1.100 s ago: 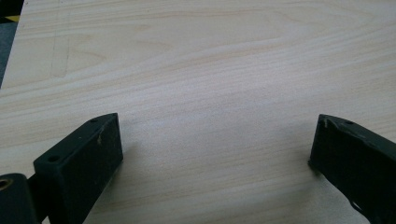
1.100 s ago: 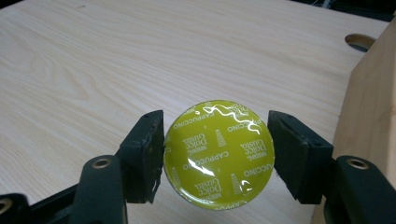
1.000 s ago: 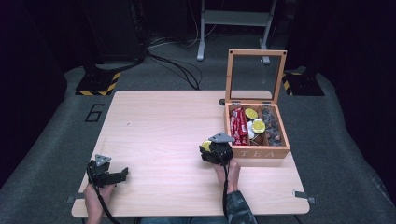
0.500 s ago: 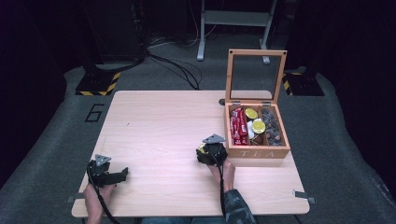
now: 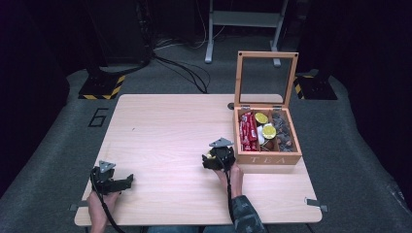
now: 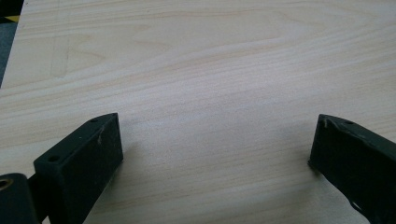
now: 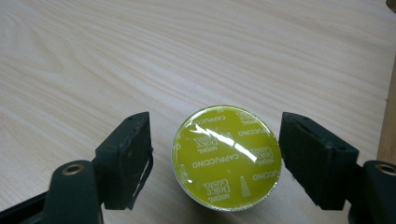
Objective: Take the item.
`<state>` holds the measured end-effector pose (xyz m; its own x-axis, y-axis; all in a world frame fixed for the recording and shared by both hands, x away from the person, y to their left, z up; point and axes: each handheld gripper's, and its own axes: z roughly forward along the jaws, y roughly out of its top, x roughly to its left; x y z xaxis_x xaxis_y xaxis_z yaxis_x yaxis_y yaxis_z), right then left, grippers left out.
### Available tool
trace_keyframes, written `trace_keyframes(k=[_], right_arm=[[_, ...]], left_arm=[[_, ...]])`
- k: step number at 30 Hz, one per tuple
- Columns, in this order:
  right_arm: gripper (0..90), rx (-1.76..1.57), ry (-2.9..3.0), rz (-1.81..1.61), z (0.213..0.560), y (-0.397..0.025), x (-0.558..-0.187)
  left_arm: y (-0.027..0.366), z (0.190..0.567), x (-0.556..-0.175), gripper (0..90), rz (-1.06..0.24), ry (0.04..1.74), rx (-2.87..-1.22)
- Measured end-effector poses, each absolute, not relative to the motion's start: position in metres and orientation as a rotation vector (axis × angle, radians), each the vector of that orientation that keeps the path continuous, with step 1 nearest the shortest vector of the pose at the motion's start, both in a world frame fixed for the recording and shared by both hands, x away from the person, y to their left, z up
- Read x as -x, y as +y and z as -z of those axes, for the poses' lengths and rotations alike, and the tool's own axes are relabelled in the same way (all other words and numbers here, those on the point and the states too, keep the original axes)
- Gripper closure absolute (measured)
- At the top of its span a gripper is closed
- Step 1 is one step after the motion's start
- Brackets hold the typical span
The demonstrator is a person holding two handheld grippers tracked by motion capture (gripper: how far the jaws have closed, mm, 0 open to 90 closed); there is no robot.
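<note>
While the yellow coffee capsule [image 7: 227, 158] sits foil-up on the table [image 5: 165, 131], the right gripper [image 7: 215, 161] has its jaws spread to either side of it, a gap showing on each side, so it is not clamped. From the high view, that right gripper [image 5: 218, 158] is near the front of the table, just left of the wooden tea box [image 5: 267, 158], and the capsule shows only as a speck of yellow under it. Left of the capsule lies a wide stretch of bare wood running to the left gripper [image 5: 111, 178], which rests near the front left edge, well apart. Its jaws stand wide open over bare tabletop, holding nothing. The box stands close to the table's right edge with its glass lid [image 5: 266, 77] raised upright. Inside, red packets [image 5: 248, 131] fill the left compartment, yellow capsules [image 5: 265, 124] lie in the middle one, and dark pieces [image 5: 283, 131] are at the right.
</note>
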<state>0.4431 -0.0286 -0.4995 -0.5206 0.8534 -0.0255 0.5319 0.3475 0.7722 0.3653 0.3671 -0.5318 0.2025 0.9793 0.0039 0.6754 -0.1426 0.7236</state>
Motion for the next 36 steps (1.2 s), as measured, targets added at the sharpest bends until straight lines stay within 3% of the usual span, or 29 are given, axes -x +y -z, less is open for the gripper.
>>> trace_keyframes(k=[6,24,36], right_arm=[[13.9,-1.143,2.196,-1.068,0.489,-0.033,-0.434],[4.7,-1.052,2.201,-1.196,0.455,-0.06,-0.389],[3.4,-1.071,2.145,-1.184,0.449,-0.087,-0.363]], left_arm=[[0.367,0.532,-0.365,2.2,-0.662,1.537,-1.888],[0.367,0.532,-0.365,2.3,-0.663,1.537,-1.889],[0.367,0.532,-0.365,2.5,-0.663,1.535,-1.889]])
